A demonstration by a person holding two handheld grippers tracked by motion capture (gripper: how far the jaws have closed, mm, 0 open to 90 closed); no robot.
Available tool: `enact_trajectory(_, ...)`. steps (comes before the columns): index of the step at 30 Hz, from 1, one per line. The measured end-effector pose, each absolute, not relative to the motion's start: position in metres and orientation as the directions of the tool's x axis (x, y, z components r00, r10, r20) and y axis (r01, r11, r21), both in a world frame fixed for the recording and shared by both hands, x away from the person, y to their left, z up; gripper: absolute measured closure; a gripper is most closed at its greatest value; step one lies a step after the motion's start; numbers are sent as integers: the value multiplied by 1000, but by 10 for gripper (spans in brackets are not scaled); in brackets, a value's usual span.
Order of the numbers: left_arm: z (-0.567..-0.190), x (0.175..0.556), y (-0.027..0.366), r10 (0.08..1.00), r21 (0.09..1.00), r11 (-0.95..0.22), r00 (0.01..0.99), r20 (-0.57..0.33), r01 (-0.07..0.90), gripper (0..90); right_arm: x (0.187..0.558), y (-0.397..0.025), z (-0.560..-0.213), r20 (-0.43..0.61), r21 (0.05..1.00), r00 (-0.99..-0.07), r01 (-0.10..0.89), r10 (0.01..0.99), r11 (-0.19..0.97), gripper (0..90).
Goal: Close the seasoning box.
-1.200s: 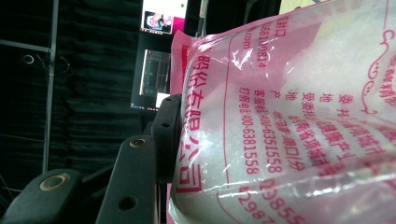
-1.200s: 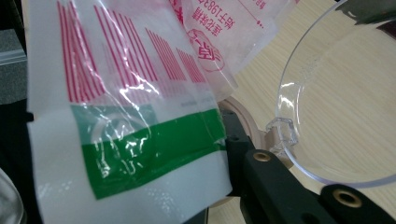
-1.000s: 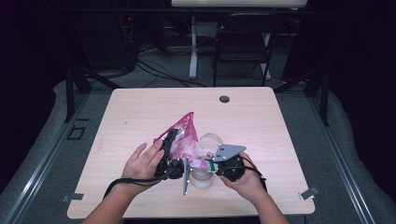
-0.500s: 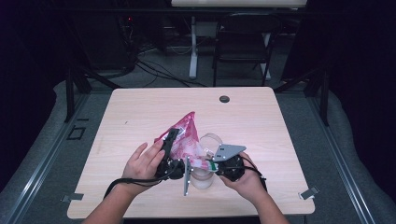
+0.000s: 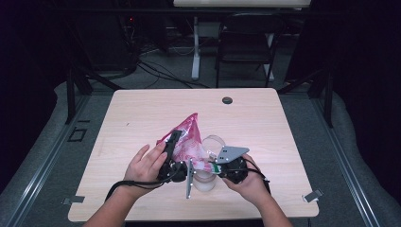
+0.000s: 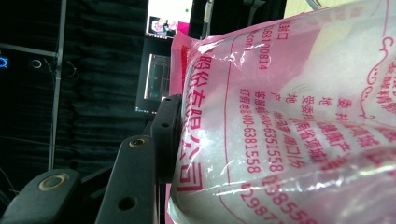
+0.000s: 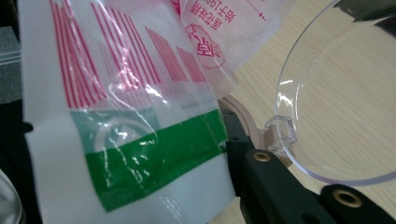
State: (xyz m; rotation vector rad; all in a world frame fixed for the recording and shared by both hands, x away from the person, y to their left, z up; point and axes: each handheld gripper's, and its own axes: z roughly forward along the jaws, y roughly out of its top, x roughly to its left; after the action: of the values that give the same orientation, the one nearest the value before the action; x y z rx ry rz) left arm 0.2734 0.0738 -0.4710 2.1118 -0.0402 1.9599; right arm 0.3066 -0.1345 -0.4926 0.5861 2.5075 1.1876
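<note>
A pink printed plastic bag (image 5: pixel 189 139) with white grains inside is held up over the near middle of the table, between both grippers. My left gripper (image 5: pixel 171 142) is shut on the bag's left side. In the left gripper view one black jaw presses on the bag (image 6: pixel 289 116) and the film hides the other jaw. My right gripper (image 5: pixel 213 166) is shut on the bag's lower edge, at its green and white band (image 7: pixel 154 149). A clear round cup (image 5: pixel 214 142) stands just behind the right gripper, and its rim (image 7: pixel 285 130) lies close beside that gripper's jaw.
A second clear container (image 5: pixel 204 182) sits on the wooden table (image 5: pixel 142 113) between the two hands. A small dark round grommet (image 5: pixel 227 100) lies near the far edge. A folding chair (image 5: pixel 246 42) and cables stand beyond the table.
</note>
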Motion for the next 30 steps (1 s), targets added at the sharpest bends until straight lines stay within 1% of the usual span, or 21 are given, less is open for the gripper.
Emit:
enact_trajectory(4, -470, 273, 74, 146, 160, -967, 84, 986, -200, 607, 307, -135, -493, -97, 785, -870, 232, 483, 574, 900)
enact_trajectory(10, -472, 272, 74, 153, 166, -966, 78, 985, -196, 607, 306, -134, -493, -96, 783, -871, 232, 481, 577, 900)
enact_trajectory(15, -477, 272, 76, 163, 179, -964, 93, 982, -199, 608, 306, -134, -494, -105, 776, -869, 233, 484, 586, 900)
enact_trajectory(30, -476, 271, 75, 159, 174, -964, 90, 983, -203, 606, 306, -135, -495, -101, 780, -868, 234, 486, 580, 900)
